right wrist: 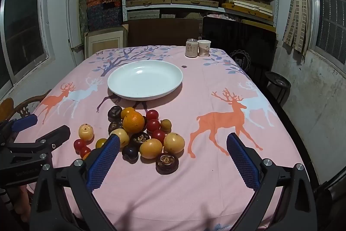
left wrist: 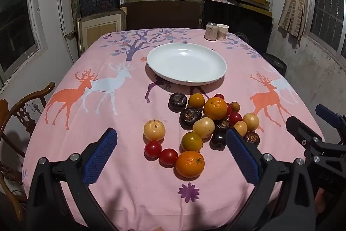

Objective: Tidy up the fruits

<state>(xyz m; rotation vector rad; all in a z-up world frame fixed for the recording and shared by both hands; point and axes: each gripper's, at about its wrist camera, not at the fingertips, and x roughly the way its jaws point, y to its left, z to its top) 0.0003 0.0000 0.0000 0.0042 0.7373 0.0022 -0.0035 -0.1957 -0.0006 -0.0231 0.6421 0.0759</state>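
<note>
- The setting is a storeroom: shelves of flat boxes behind a table under a pink deer-print cloth (left wrist: 121, 187).
- Left gripper (left wrist: 170, 157) stands spread wide, nothing between its pads, tilted down over the near edge of the cloth.
- Right gripper (right wrist: 173, 158) is likewise spread wide and empty, tilted down beside its partner.
- Task items: a loose pile of fruit (left wrist: 207, 120) lies on the cloth just ahead of both grippers; in the left view it sits between and just beyond the fingers, in the right view ahead and toward the left finger.
- A white plate (left wrist: 218, 76) lies beyond the pile, empty, apart from the fruit.
- Step in hand, as judged: the start. No fruit is on the plate and none is gripped.
- The next move calls for singling out an outlying piece. The near orange (left wrist: 189, 163), directly ahead of the left gripper, is clear on its near side; the jaws must straddle it without nudging the cherry tomato (left wrist: 168, 157) touching it.
- Risk, as judged: round fruit will roll if knocked.
- Count, across both views: two large oranges; three small orange-green citrus; five pale yellow round fruits; about six cherry tomatoes, some partly hidden; about six dark purple fruits, overlap makes this uncertain.
- Other items: one can (right wrist: 191, 48) and one paper cup (right wrist: 204, 48), far beyond the plate, side by side.
</note>
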